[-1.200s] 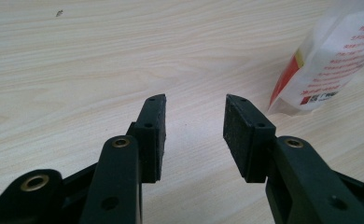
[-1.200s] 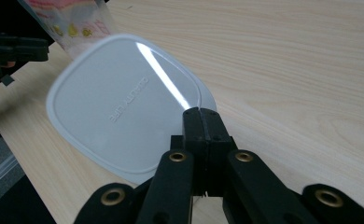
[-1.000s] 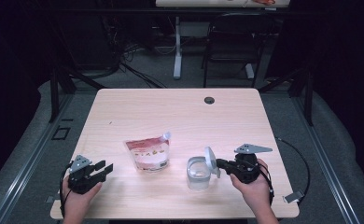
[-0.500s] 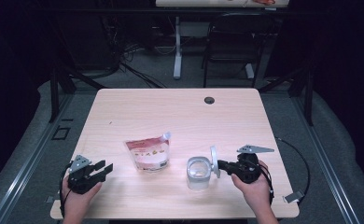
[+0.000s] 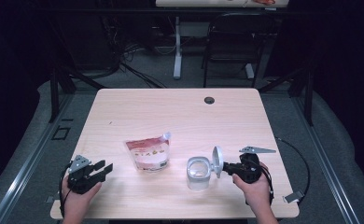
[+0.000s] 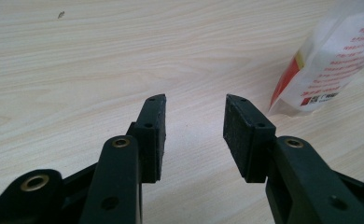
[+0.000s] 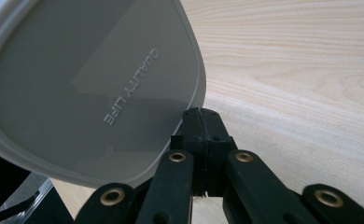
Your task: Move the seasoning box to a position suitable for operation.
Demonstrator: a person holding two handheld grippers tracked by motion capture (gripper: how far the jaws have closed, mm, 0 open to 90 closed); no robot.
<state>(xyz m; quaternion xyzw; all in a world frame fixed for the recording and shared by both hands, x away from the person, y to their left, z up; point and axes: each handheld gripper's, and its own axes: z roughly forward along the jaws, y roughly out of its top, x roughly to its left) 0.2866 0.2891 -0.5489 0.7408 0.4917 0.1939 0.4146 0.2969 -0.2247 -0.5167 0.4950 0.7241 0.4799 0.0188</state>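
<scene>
lid (image 5: 217,161) tipped upright since earlier | right gripper (image 5: 222,166) clamps lid | left gripper (image 5: 103,169) released

The lid (image 7: 84,84) is cut off at the frame's left and top.

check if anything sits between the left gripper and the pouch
Nothing visible does. The left gripper is open, with bare table between it and the pouch. The tub and the lid held by the right gripper lie beyond the pouch.
</scene>
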